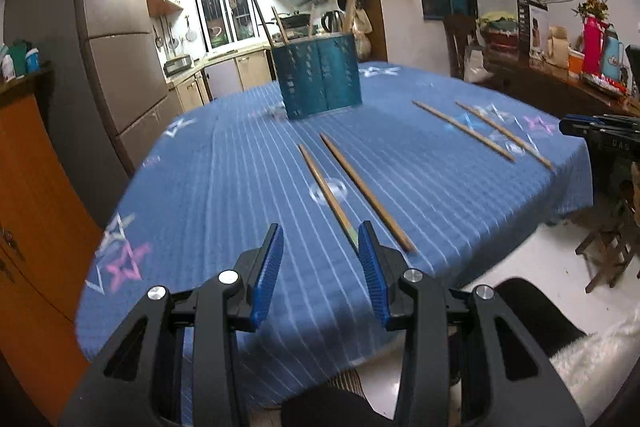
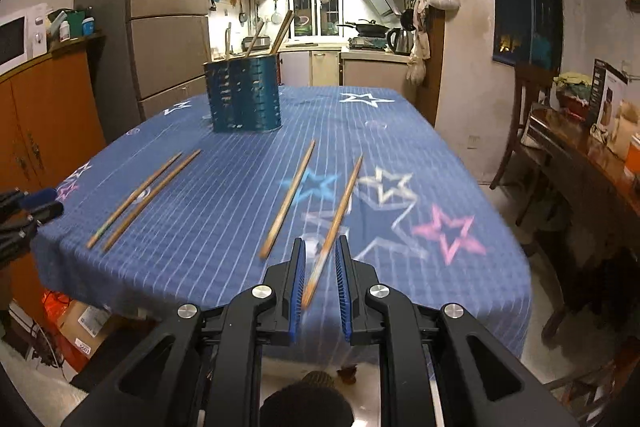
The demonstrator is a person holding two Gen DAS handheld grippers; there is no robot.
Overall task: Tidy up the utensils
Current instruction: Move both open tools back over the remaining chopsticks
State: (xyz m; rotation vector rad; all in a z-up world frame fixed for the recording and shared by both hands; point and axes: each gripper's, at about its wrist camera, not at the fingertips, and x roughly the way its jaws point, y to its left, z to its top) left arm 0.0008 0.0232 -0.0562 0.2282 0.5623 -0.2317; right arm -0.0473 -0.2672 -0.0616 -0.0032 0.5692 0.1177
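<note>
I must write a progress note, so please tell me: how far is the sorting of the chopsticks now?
Done: a few wooden sticks already stand in the blue perforated holder. In hand: the right tool, open, brackets the near end of one wooden chopstick, not yet gripped. Left: four chopsticks lie on the blue striped tablecloth, and the open left tool holds nothing.

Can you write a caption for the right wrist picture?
Right gripper open around a chopstick on the blue tablecloth, holder behind.
</note>
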